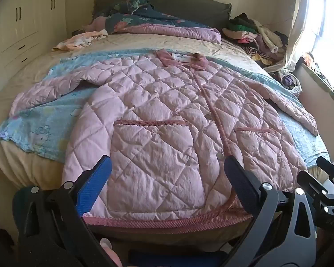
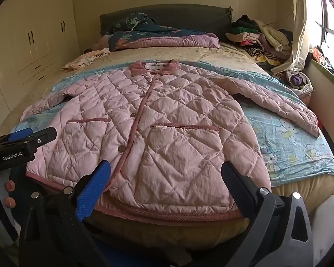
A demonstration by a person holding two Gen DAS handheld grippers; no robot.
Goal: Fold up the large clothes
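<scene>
pink quilted jacket (image 1: 167, 115) spread flat on the bed (image 1: 144, 42), both grippers held released above its hem.

the jacket is laid front up on a blue cartoon-print sheet (image 1: 44, 120), collar (image 2: 154, 66) toward the headboard (image 1: 167, 2), sleeves spread to either side, hem at the near edge of the mattress. the left gripper (image 1: 167, 184) and the right gripper (image 2: 165, 187) are seen with blue-padded fingers (image 2: 93, 189) spread wide, nothing grasped between them, tilted down toward the hem. a pile of clothes (image 1: 251, 33) is heaped by the window, and folded bedding (image 2: 162, 37) is stacked near the headboard.
</scene>
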